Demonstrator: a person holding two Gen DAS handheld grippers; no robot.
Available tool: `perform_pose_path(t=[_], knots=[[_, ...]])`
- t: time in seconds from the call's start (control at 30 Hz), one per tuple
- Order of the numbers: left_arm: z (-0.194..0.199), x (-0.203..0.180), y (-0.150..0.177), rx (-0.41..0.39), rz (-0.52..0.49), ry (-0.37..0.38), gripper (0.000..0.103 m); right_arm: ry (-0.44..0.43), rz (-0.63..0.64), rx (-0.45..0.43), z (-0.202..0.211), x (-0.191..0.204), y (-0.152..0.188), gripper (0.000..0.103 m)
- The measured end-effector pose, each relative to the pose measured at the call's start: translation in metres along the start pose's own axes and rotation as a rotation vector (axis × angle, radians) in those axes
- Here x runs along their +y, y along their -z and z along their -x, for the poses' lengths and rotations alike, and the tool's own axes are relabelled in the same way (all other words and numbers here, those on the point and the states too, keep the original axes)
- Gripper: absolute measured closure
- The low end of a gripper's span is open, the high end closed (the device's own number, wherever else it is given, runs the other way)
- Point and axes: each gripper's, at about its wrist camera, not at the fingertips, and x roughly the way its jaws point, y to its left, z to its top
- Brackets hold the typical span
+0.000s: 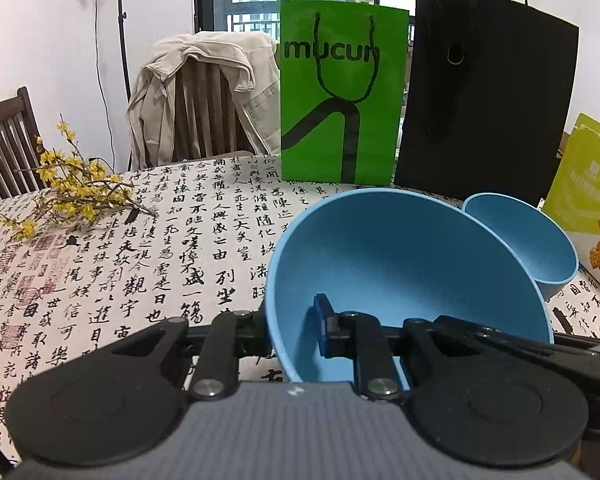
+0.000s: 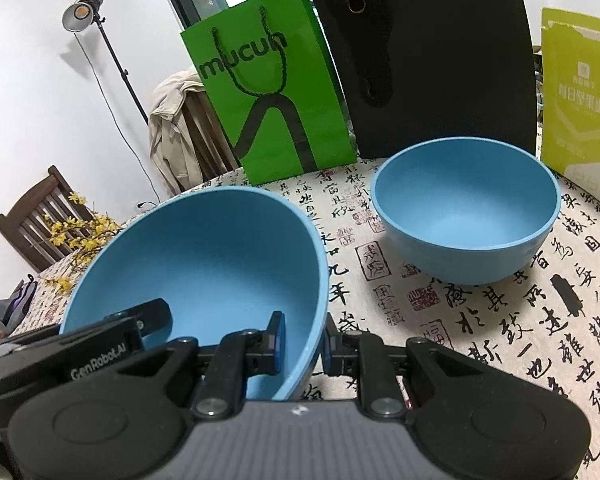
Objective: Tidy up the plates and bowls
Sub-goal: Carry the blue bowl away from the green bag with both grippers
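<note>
Large blue bowl (image 2: 204, 256) held tilted above tabletop (image 2: 480, 320), both grippers on it. Left gripper (image 1: 296, 332) clenched on its left rim wall; right gripper (image 2: 302, 344) clenched on right rim wall. Looked light, rigid, smooth plastic-like; thin rim best hold, could slip. Second blue bowl (image 2: 466, 216) upright near far right edge. Calligraphy cloth, soft. Yellow flower sprig (image 1: 72, 188) far left; green bag (image 1: 342, 96), black bag (image 1: 488, 92) along far edge.
</note>
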Motion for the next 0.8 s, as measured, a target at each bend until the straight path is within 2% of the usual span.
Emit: perform_pose_path(t=[0.8], knots=[[0.065,0.024,0.005,-0.069,0.037,0.027,0.083,-0.018,0.022,-0.048,0.052,0.03,0.017,0.086]])
